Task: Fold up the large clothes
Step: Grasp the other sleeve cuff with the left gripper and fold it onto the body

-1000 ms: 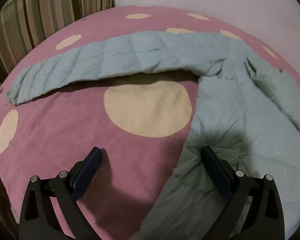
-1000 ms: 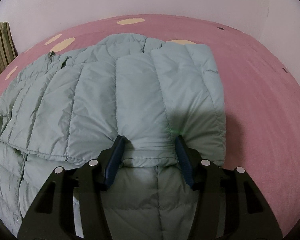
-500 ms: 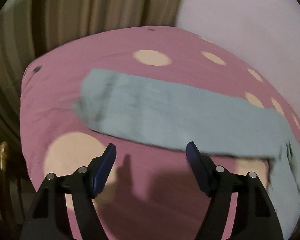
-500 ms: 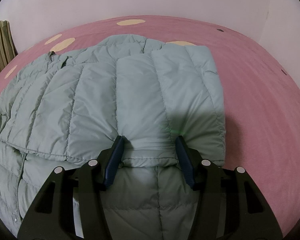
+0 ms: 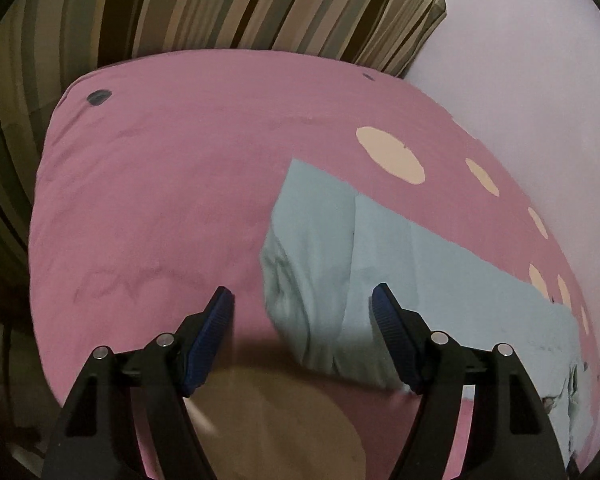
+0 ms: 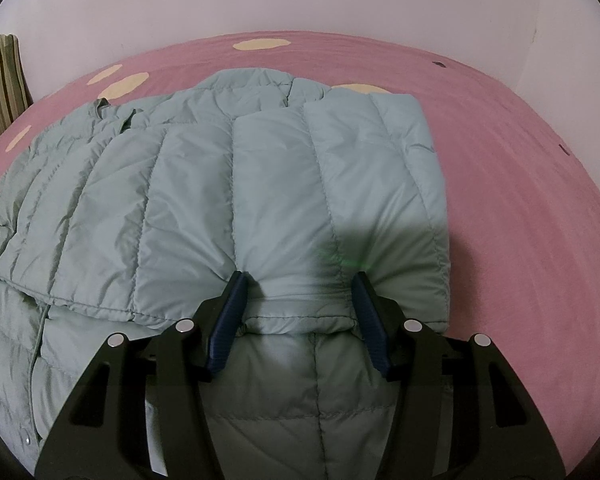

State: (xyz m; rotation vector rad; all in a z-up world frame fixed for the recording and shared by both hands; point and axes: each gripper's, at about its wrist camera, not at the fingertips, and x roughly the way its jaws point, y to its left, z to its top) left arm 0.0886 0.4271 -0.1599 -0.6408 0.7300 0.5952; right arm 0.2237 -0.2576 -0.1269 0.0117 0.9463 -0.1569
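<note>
Pale green quilted puffer jacket [image 6: 228,184] spread on the pink cream-spotted bedspread [image 6: 520,184].
Right gripper [image 6: 298,292] presses half-open around a folded panel; left gripper [image 5: 302,306] hangs wide, the sleeve end [image 5: 316,240] between its fingers, ungripped.

A pale blue-green quilted puffer jacket [image 6: 228,184] is spread over a pink bed cover [image 5: 160,184] dotted with cream ovals and small dark spots. A brown, olive and cream striped curtain [image 5: 220,4] is seen beyond the bed's far edge. Blue pads [image 6: 230,312] line black fingers.
</note>
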